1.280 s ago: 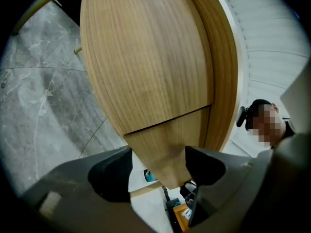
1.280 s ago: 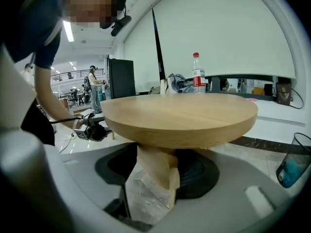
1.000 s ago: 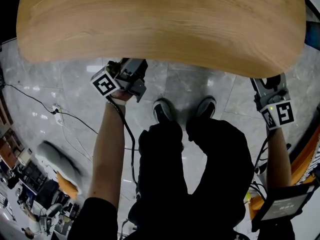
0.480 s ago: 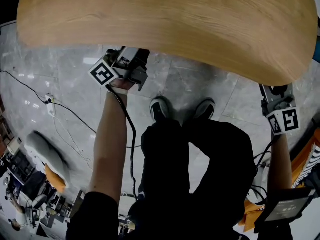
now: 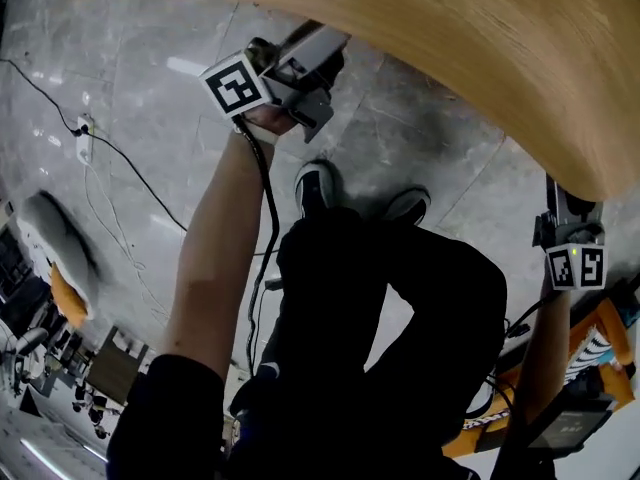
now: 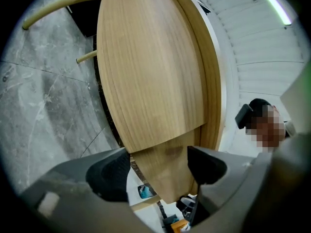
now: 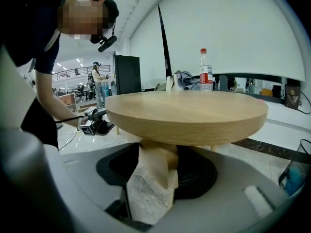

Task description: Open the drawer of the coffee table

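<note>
The round wooden coffee table top [image 5: 480, 38] fills the upper right of the head view. My left gripper [image 5: 325, 58] reaches under its near edge. In the left gripper view its jaws [image 6: 158, 171] are opening, and the pointed end of a wooden panel [image 6: 163, 166] under the top lies in the gap, with no pad pressing on it. My right gripper [image 5: 565, 213] sits at the table's right edge. In the right gripper view its jaws [image 7: 158, 171] are closing around a wooden part [image 7: 155, 164] below the top [image 7: 189, 110]. The left gripper [image 7: 97, 126] shows across the table.
The floor is grey marble, with a power strip [image 5: 85, 126] and its cable at the left. My shoes [image 5: 318, 183] stand close to the table. A bottle [image 7: 206, 72] and clutter sit on a ledge behind it. Orange items [image 5: 610, 358] lie at the right.
In the head view the table top has slid to the upper right. My left gripper has moved up and right, still at the table's edge. The right gripper has stayed at the right edge.
</note>
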{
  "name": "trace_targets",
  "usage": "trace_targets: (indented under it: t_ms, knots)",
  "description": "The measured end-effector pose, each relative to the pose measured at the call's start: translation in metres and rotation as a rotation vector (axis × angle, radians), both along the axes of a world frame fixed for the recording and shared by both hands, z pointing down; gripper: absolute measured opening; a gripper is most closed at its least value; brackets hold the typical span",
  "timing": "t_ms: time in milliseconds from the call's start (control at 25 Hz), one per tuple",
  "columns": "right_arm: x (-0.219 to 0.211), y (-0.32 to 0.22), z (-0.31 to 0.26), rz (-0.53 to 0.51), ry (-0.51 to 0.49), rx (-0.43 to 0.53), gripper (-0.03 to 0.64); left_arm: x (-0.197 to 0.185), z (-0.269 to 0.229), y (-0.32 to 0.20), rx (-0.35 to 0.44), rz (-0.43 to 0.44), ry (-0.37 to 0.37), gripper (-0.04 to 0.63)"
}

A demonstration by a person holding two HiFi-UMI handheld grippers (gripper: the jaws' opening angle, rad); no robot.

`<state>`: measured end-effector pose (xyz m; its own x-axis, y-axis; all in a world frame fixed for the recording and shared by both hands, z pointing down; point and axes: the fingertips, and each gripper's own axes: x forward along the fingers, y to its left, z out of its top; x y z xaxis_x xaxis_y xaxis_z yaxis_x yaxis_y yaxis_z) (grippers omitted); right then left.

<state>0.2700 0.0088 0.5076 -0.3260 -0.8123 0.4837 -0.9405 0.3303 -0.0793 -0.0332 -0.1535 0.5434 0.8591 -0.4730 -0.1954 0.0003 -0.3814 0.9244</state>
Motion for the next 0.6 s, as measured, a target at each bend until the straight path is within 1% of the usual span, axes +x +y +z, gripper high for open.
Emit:
trace_targets:
  t_ms: [160,240,440,520,600]
  knots:
    - [-0.001,-0.005,0.000,-0.017,-0.003,-0.016,0.225,-0.004,-0.003,-0.001,0.002,-0.022,0.016,0.383]
    - [0.001,-0.006,-0.002,-0.014,0.006,-0.018,0.227,-0.002,-0.003,-0.002,0.012,-0.025,0.007,0.383]
    - [-0.014,-0.007,0.000,0.012,0.012,-0.034,0.238,0.000,0.011,0.010,0.006,0.029,-0.013,0.383]
    - [-0.014,-0.006,0.001,0.015,0.016,-0.039,0.238,0.001,0.015,0.008,0.006,0.016,-0.011,0.385]
    - [-0.015,-0.004,0.002,0.009,0.023,-0.044,0.238,-0.003,0.012,0.002,0.004,-0.022,0.015,0.385]
